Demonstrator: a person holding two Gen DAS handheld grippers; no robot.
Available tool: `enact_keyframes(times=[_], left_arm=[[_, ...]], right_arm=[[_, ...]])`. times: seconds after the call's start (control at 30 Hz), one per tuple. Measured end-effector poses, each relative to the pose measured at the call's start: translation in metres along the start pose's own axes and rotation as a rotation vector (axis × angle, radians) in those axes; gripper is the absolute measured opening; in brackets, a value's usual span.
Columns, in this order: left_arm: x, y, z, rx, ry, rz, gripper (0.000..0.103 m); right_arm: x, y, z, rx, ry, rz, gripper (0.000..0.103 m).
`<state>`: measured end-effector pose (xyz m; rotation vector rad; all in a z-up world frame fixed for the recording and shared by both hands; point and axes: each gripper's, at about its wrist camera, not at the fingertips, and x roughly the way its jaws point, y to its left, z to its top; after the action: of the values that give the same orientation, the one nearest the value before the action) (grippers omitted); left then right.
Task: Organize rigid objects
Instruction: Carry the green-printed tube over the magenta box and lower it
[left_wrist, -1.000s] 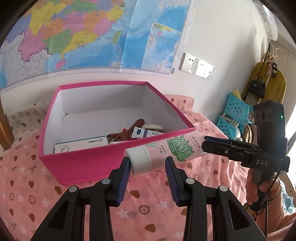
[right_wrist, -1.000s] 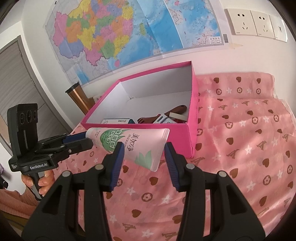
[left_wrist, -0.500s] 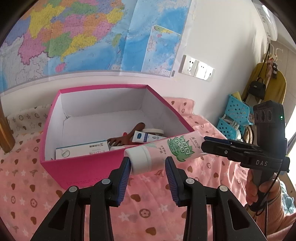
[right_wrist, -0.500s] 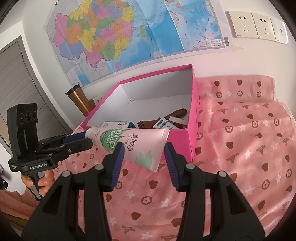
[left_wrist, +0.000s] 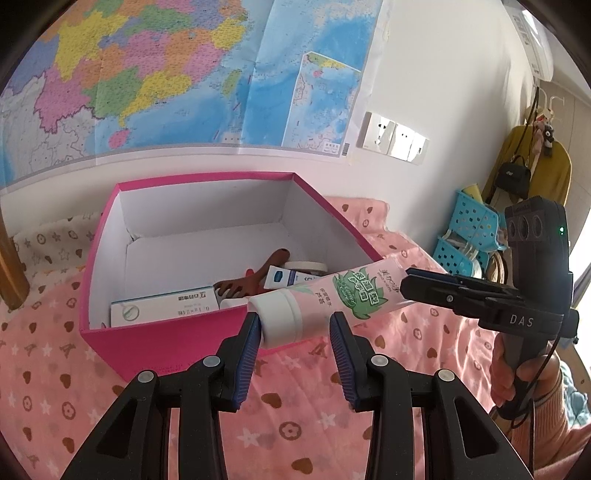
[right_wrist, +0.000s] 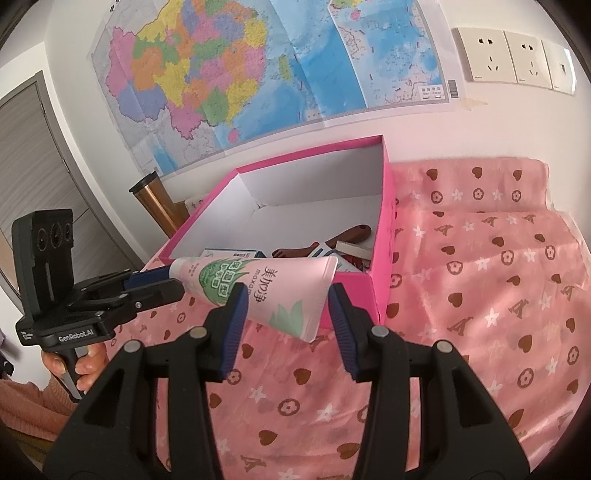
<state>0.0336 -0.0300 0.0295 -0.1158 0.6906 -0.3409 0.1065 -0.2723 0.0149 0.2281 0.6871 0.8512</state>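
Tube (left_wrist: 332, 295) up off the heart-print cloth (left_wrist: 55, 369), just in front of the pink box (left_wrist: 155, 343), pinched at both ends: cap between the pads of the left gripper (left_wrist: 293, 332), flat crimped end across the jaws of the right gripper (right_wrist: 284, 295). Shows only from the left wrist: blue baskets (left_wrist: 469, 229), yellow coat (left_wrist: 554, 173), right hand (left_wrist: 517, 376) on its grip. Shows only from the right wrist: copper flask (right_wrist: 155, 203) behind the box, grey door (right_wrist: 37, 166), left hand (right_wrist: 79, 365) on its grip.
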Motion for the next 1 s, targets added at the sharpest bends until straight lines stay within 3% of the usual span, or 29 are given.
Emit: enact_keyframes(times=[1.0], left_arm=[[0.016, 0.001, 0.014, 0.014, 0.002, 0.016, 0.038]], right_arm=[[0.006, -0.007, 0.013, -0.007, -0.005, -0.006, 0.048]])
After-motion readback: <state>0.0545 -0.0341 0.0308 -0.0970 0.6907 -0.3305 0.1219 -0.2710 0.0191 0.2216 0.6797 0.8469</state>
